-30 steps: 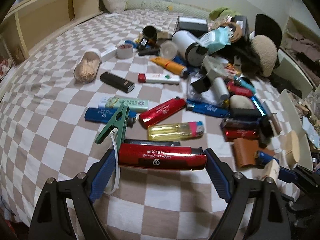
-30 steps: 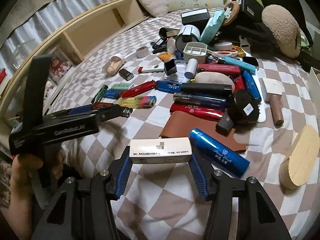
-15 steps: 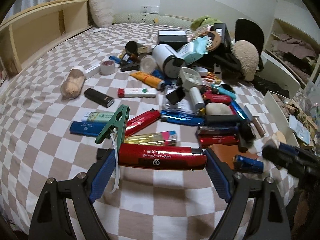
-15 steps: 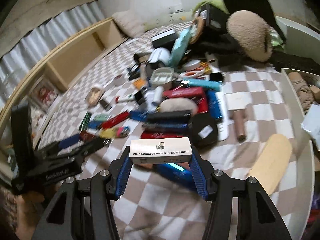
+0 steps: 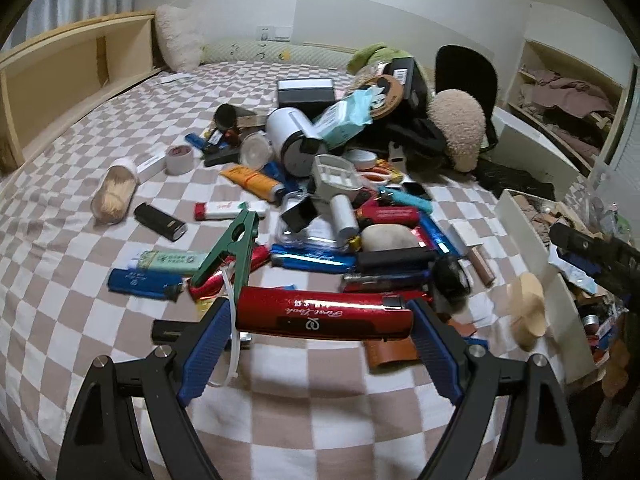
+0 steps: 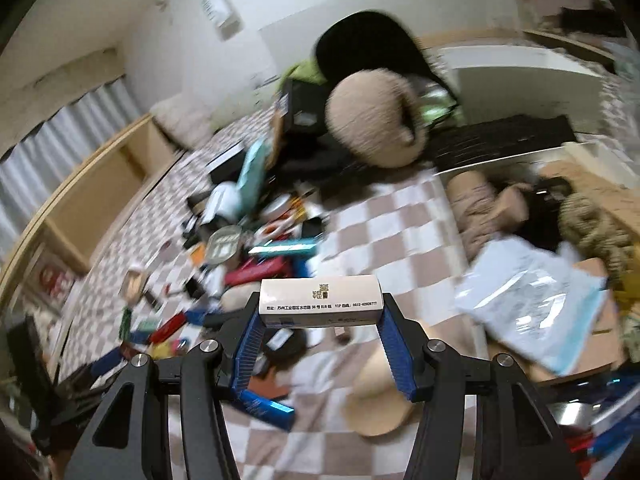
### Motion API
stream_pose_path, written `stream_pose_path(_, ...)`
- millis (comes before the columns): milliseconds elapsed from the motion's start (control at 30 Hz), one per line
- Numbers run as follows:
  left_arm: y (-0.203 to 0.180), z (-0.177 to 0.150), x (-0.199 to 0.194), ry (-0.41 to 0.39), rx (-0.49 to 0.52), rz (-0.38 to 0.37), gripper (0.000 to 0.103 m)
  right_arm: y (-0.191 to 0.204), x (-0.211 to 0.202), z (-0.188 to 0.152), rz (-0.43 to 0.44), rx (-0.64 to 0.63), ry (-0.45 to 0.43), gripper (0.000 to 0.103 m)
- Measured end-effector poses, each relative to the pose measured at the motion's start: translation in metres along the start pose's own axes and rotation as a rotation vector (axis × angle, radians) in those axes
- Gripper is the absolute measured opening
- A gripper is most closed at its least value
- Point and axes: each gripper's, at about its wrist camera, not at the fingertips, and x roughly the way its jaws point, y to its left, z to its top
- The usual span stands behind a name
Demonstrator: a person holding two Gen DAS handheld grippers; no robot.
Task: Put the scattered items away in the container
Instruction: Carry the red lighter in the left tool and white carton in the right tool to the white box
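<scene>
Left wrist view: the left gripper (image 5: 320,322) stays clenched on a red lighter (image 5: 324,314), held crosswise between its blue pads. Compared with a second ago the camera sits higher, so the white wall and the far pillow (image 5: 176,42) now show, and the right gripper's black body (image 5: 596,250) has come in at the right edge. Below the red lighter lies a brown-and-white checked bedspread (image 5: 60,248) strewn with lighters, tubes and boxes. A green clip (image 5: 232,248) rests just beyond the red lighter, and a jar of toothpicks (image 5: 112,196) lies well to its left. A white container (image 5: 532,248) stands off the bed's right side, to the lighter's right. The lighter's silver script is upside down and I cannot read it with certainty.

Right wrist view: the right gripper (image 6: 320,320) keeps its grasp on a white box (image 6: 318,300). The view has swung right since a second ago and is blurred; the container's contents, a crumpled plastic bag (image 6: 528,300) and cloth, now lie right of the white box. A fuzzy beige cushion (image 6: 372,120) lies beyond it. The box carries Chinese print and "VIP" followed by a number too small to read.
</scene>
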Motion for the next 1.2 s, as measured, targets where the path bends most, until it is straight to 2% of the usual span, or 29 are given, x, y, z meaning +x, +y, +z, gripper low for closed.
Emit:
stream_pose_path(200, -0.022, 0.001, -0.001, -0.004, 0.016, -0.054, 0.088, -0.035, -0.019, 0.01, -0.062, 0.089, -0.049, 0.057)
stream_pose_path(367, -0.047, 0.004, -0.005, -0.014, 0.042, -0.109, 0.088, -0.059, -0.046, 0.016, -0.082, 0.129, -0.068, 0.057)
stream_pose_path(533, -0.08, 0.006, -0.007, -0.029, 0.07, -0.171, 0.088, -0.089, -0.068, 0.013, -0.117, 0.156, -0.057, 0.057)
stream_pose_path(800, -0.148, 0.001, -0.006, -0.011, 0.146, -0.285, 0.088, -0.13, -0.101, 0.009, -0.222, 0.125, -0.028, 0.057)
stream_pose_path(1200, -0.219, -0.007, -0.002, 0.036, 0.232, -0.383, 0.088, -0.17, -0.121, -0.008, -0.33, 0.085, 0.029, 0.057)
